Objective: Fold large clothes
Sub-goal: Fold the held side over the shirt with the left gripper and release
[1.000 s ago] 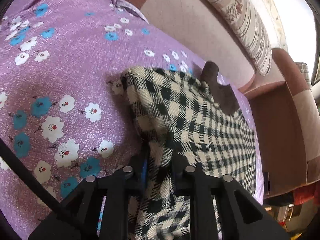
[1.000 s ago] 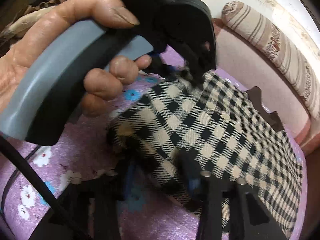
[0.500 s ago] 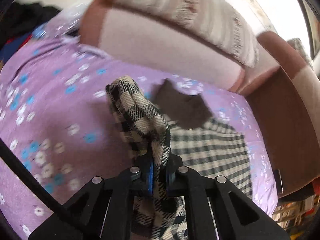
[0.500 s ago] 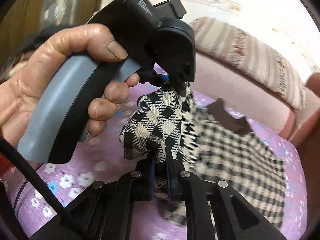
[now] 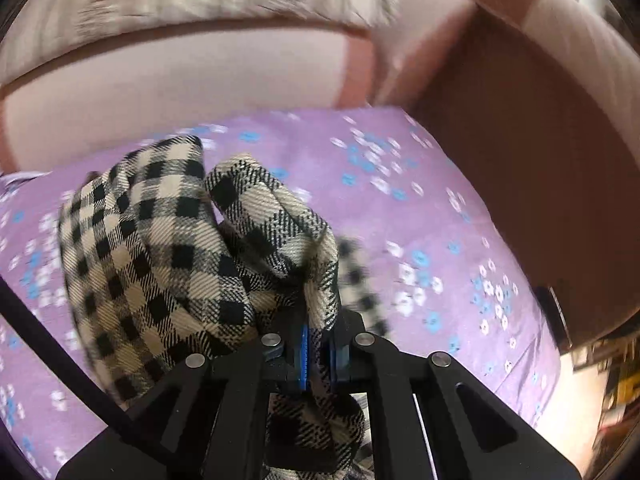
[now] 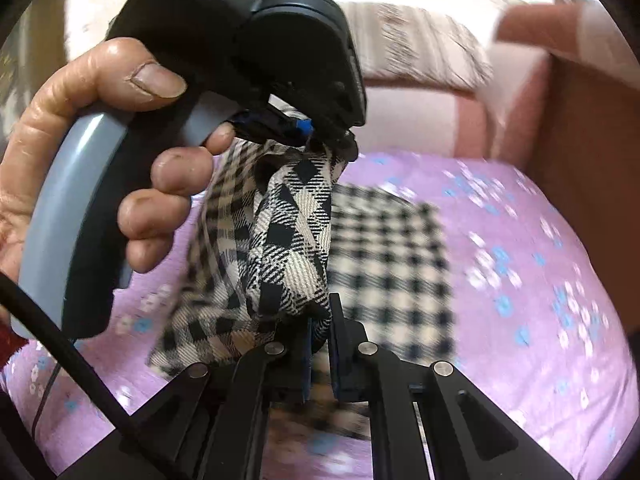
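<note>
Both the left gripper (image 5: 318, 350) and the right gripper (image 6: 319, 354) pinch one lifted edge of the checked garment (image 6: 292, 240) close together, while its flat remainder lies ahead of the fingers on the purple flowered cover (image 6: 520, 264), neither hand clearly nearer.

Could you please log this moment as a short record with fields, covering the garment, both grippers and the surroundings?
garment: black-and-cream checked garment, partly lifted, the rest lying on the sheet
left gripper: shut on a bunched fold
right gripper: shut on a fold
left hand: gripping the grey handle
surface: purple floral sheet
behind: striped cushion, blurred
</note>
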The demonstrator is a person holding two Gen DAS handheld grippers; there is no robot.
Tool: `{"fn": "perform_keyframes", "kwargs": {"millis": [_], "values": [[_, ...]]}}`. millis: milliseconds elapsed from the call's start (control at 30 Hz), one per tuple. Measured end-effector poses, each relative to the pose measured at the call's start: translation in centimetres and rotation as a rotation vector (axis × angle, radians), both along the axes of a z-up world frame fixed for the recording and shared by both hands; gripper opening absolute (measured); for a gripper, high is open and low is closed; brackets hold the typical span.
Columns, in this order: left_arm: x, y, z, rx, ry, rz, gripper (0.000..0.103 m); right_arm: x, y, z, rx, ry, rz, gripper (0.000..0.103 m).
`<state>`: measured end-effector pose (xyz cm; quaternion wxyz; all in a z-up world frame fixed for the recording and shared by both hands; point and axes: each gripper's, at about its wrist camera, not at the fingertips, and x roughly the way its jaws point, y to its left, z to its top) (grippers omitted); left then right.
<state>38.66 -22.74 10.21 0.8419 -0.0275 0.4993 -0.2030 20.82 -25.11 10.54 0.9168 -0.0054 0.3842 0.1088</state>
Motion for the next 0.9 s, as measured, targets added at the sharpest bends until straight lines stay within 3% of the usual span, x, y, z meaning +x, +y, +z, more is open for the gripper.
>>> {"fn": "perform_keyframes", "kwargs": {"millis": [167,267,300,333,400,500,567,633,767,900], "values": [[0.6,-4.5,-2.9,0.095,0.033,-0.023,0.008,0.0,-3.3,-1.6,0.007,0.077,-0.008,0.007],[0.0,-5.0,-3.6,0.107,0.036,-0.036,0.017,0.2,-4.5,-2.7,0.031,0.141,0.033,0.015],[-0.3,-5.1,-3.5,0.103,0.028,-0.039,0.028,0.2,-4.8,-2.8,0.025,0.155,0.056,0.020],[-0.6,-5.2,-3.3,0.091,0.026,-0.041,0.041,0.1,-4.9,-2.8,0.011,0.154,0.061,0.032],[-1.6,-4.6,-2.7,0.054,0.019,-0.032,0.050,-0.1,-5.3,-2.4,-0.007,0.140,0.072,0.039],[-2.6,-3.8,-1.9,0.035,0.020,-0.022,0.054,-0.4,-6.4,-1.5,0.006,0.158,0.083,0.045],[-3.7,-2.7,-1.2,0.018,0.007,-0.007,0.058,-0.1,-7.4,-0.7,0.033,0.159,0.085,0.058],[-4.7,-1.4,-0.5,-0.005,-0.008,0.009,0.060,0.2,-9.0,0.2,0.085,0.152,0.047,0.062],[-6.8,1.9,-0.4,0.019,-0.038,0.074,0.064,1.3,-11.0,0.4,0.167,0.170,-0.018,0.062],[-8.9,5.3,-1.9,0.030,-0.028,0.154,0.064,2.2,-11.1,0.6,0.161,0.151,-0.055,0.062]]}}
